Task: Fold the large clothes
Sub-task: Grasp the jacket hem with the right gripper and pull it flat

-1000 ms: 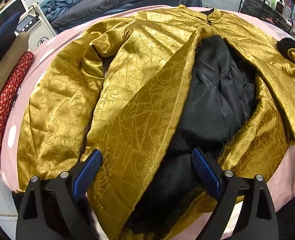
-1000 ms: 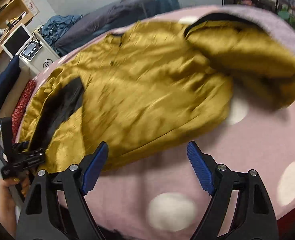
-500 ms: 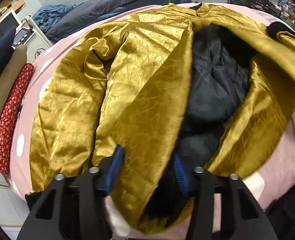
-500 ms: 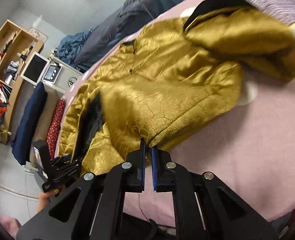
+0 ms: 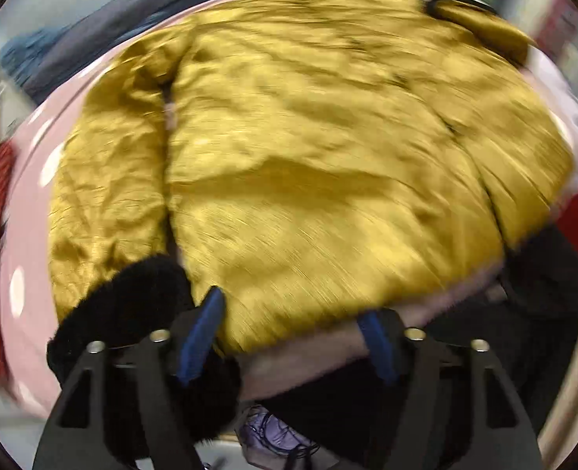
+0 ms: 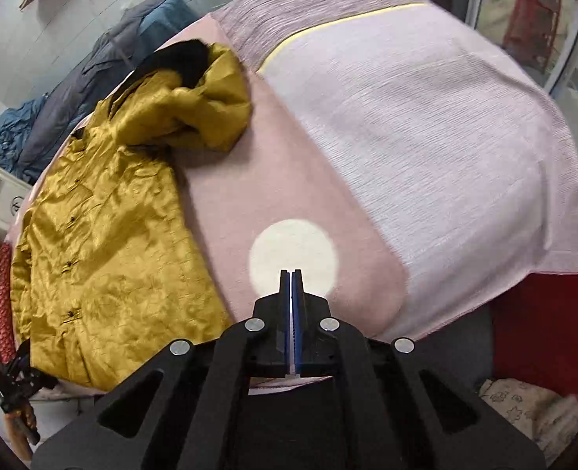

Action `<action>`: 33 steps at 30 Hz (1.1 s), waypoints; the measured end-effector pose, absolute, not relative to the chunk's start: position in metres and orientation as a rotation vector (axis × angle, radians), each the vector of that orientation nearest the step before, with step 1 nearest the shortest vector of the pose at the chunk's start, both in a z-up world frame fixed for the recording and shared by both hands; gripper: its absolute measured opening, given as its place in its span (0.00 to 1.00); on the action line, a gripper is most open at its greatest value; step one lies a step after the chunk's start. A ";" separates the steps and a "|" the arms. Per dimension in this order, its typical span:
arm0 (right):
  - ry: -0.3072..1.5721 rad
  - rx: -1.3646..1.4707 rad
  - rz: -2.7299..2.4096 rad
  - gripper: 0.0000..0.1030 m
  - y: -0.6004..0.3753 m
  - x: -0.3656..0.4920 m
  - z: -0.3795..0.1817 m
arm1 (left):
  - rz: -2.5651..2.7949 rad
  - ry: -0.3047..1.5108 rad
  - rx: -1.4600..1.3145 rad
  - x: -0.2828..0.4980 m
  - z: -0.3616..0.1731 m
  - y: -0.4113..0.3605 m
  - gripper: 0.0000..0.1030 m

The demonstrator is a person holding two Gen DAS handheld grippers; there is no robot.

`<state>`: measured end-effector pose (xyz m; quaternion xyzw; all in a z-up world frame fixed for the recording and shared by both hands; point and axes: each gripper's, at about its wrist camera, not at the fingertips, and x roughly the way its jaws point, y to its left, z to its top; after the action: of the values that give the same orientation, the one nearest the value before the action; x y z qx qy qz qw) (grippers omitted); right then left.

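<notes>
Gold coat [image 5: 308, 164] lies closed on the pink bed [image 6: 289, 180].
Left gripper [image 5: 289, 337] is opening, empty; right gripper [image 6: 291, 313] is pinched shut, empty. Slippery cloth might slide apart.

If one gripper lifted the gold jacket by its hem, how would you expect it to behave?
The gold jacket would likely sag and drape rather than hold shape: it lies crumpled and creased on the pink bed cover. Its shiny satin surface suggests it may slip between the pads. The bunched sleeve with its black fur cuff would probably trail behind.
</notes>
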<state>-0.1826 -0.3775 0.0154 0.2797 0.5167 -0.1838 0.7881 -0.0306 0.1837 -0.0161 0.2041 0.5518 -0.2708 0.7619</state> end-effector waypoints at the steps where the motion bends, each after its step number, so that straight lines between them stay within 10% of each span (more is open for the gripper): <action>1: 1.113 0.610 -0.368 0.14 -0.372 -0.178 0.014 | -0.645 1.193 0.453 -0.039 -0.011 0.186 0.75; 3: 1.099 0.592 -0.313 0.54 -0.353 -0.163 0.011 | -0.692 1.169 0.469 -0.046 0.000 0.188 0.80; 33: 1.157 -0.053 -0.128 0.95 -0.175 -0.060 -0.070 | -0.241 1.213 0.203 0.019 -0.077 0.102 0.95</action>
<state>-0.0603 -0.1747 -0.0697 -0.0248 0.5464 -0.0605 0.8349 0.0190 0.1017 -0.0768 0.0949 0.5675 -0.1127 0.8101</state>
